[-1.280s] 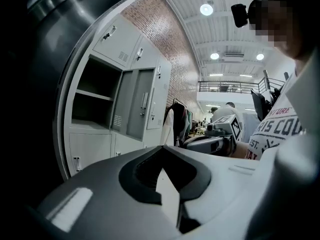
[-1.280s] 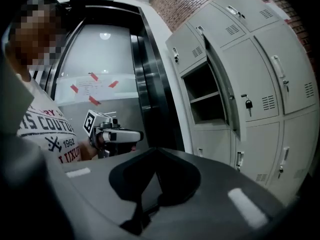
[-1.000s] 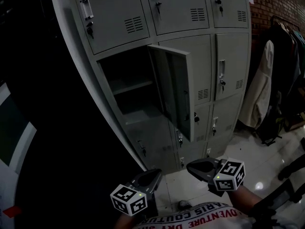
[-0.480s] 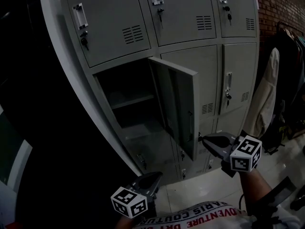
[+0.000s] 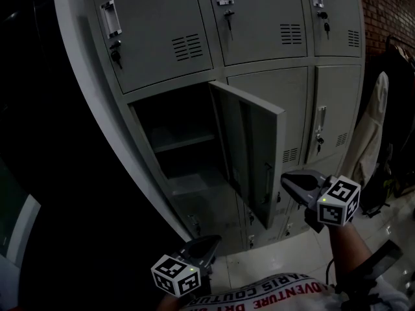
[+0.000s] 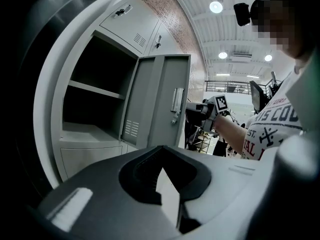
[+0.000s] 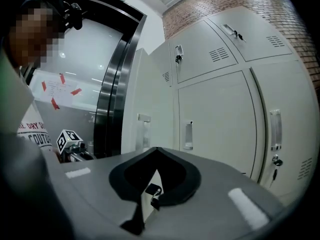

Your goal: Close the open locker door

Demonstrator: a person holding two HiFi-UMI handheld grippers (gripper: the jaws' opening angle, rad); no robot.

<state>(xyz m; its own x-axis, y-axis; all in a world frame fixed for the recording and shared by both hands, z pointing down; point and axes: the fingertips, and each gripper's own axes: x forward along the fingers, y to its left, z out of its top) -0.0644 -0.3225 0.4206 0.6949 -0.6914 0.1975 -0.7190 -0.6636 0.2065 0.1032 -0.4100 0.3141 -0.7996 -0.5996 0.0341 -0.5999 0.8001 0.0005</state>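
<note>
The grey locker bank has one open door (image 5: 254, 149) in its middle row, swung out toward me, with a dark, shelved compartment (image 5: 176, 141) behind it. My right gripper (image 5: 285, 179) is shut and empty. Its tip sits right at the door's free edge, beside the handle (image 5: 267, 173); I cannot tell whether it touches. My left gripper (image 5: 206, 243) hangs low near my chest, shut and empty. The left gripper view shows the door (image 6: 159, 104) edge-on with the right gripper (image 6: 196, 111) behind it. In the right gripper view the door's outer face (image 7: 149, 99) stands just ahead.
Closed locker doors (image 5: 155, 28) surround the open one. A dark glossy panel (image 5: 52, 173) runs along the left. Coats (image 5: 379, 131) hang on a rack at the right, below a brick wall (image 5: 389, 5). Shiny tiled floor (image 5: 292, 251) lies below.
My right gripper has risen from low by my chest to the open door's free edge. The left gripper has barely moved. The door stands at about the same angle.
</note>
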